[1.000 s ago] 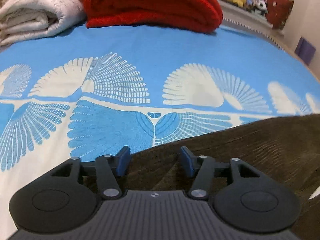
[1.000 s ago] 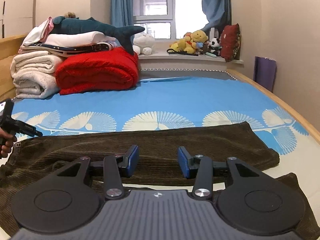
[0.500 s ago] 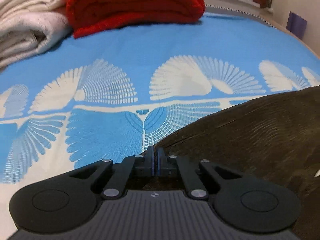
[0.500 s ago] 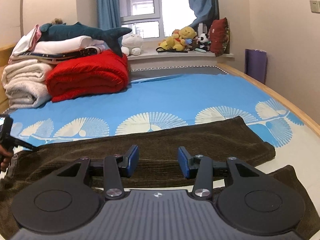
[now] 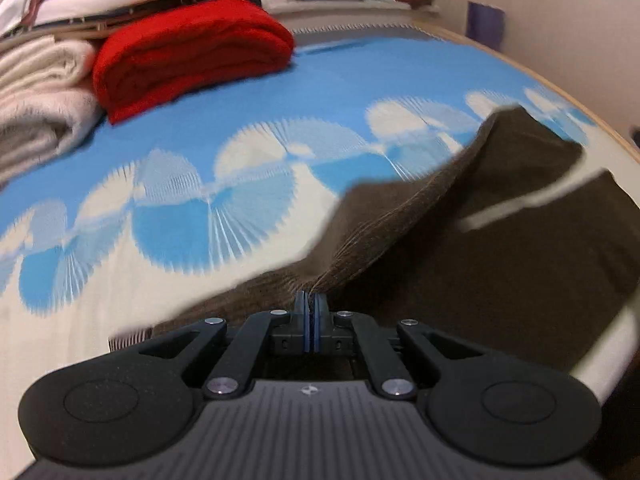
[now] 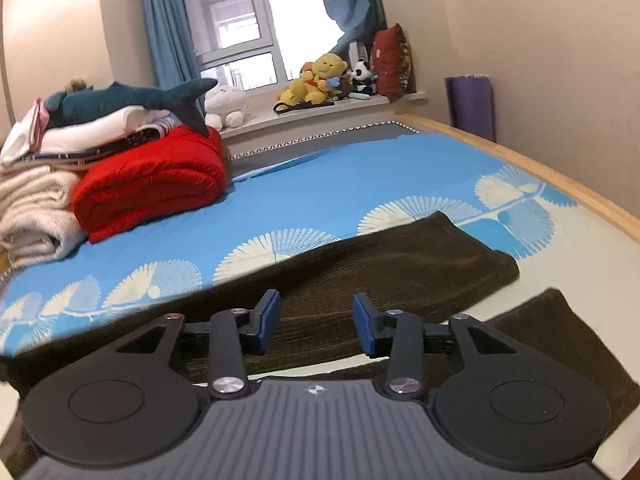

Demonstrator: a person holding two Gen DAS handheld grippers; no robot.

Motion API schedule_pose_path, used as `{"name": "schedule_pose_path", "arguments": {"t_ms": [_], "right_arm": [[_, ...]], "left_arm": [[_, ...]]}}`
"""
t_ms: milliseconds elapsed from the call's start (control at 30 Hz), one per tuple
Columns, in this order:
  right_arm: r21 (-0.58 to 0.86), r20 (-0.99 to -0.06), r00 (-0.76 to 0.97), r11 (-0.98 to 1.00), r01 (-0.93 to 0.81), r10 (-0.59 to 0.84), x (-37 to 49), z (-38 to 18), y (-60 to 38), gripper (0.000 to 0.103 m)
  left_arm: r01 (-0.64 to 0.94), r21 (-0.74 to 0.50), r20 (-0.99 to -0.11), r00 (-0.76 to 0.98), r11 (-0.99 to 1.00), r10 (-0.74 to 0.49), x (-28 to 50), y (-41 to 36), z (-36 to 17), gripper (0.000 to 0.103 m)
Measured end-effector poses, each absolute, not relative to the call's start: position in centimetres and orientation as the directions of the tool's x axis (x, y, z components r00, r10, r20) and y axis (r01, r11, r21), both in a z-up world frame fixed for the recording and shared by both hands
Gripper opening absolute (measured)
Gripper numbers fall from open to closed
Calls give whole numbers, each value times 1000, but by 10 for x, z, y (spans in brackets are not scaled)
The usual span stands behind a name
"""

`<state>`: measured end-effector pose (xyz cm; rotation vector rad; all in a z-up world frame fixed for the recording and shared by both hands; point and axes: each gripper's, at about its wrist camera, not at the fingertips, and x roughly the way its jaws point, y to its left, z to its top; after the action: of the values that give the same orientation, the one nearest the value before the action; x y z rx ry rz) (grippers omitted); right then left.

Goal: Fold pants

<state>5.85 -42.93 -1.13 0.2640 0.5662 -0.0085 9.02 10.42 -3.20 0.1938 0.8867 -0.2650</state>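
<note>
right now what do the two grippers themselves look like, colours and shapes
Both look alike. The left gripper and right gripper each have a ribbed dark grey body, two round matte black lobes, black linkage arms with silver pivot screws, a small white logo, and blue pads on the fingers. No cables or sleeves show.

The pants (image 6: 380, 264) were dark brown; the sheet (image 6: 340, 184) blue with white fans; the blanket (image 6: 152, 184) red.

My left gripper (image 5: 309, 312) is matte black, ribbed grey behind, with silver screws; my right gripper (image 6: 316, 322) matches, its fingertips (image 6: 267, 316) padded blue.
</note>
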Motion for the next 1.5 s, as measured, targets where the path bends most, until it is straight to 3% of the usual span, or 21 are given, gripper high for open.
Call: {"name": "schedule_pose_path", "arguments": {"t_ms": [167, 200, 333, 400, 467, 533, 567, 800, 867, 1000, 1067, 1200, 1500], "right_arm": [[280, -522, 850, 956, 87, 75, 44, -9, -440, 36], [276, -522, 850, 957, 87, 74, 43, -8, -441, 36], [278, -527, 847, 956, 92, 72, 43, -9, -445, 36], [294, -534, 842, 951, 99, 77, 46, -11, -447, 35], [307, -546, 833, 946, 102, 88, 51, -15, -448, 21], [319, -566, 818, 942, 105, 100, 60, -21, -448, 16], [321, -575, 811, 941, 106, 105, 64, -24, -448, 14], [400, -642, 746, 907, 131, 175, 106, -51, -449, 16], [416, -654, 736, 896, 154, 177, 121, -59, -449, 23], [466, -657, 724, 868, 173, 209, 154, -75, -452, 25], [494, -655, 724, 847, 196, 215, 173, -85, -454, 31], [541, -668, 707, 805, 245, 233, 211, -110, -457, 38], [549, -721, 646, 775, 314, 250, 277, -163, -449, 44]], "left_arm": [[252, -28, -859, 489, 967, -152, 47, 115, -58, 0], [205, -98, -865, 466, 974, -185, 46, 125, -61, 1], [40, -324, -873, 373, 945, -315, 53, 164, -77, 21], [-45, -371, -883, 328, 927, -337, 57, 176, -91, 24], [-139, -402, -885, 313, 905, -345, 64, 184, -101, 35], [-224, -395, -895, 311, 891, -319, 74, 192, -108, 52], [-252, -378, -901, 319, 891, -293, 79, 195, -110, 54], [-417, -361, -912, 343, 834, -223, 108, 207, -115, 56], [-449, -322, -928, 324, 834, -184, 114, 206, -117, 55], [-480, -283, -938, 320, 830, -135, 118, 200, -115, 54], [-508, -282, -938, 323, 814, -124, 120, 203, -116, 52], [-547, -271, -944, 312, 792, -108, 120, 211, -119, 42], [-570, -330, -932, 321, 752, -166, 120, 222, -124, 41]]}}
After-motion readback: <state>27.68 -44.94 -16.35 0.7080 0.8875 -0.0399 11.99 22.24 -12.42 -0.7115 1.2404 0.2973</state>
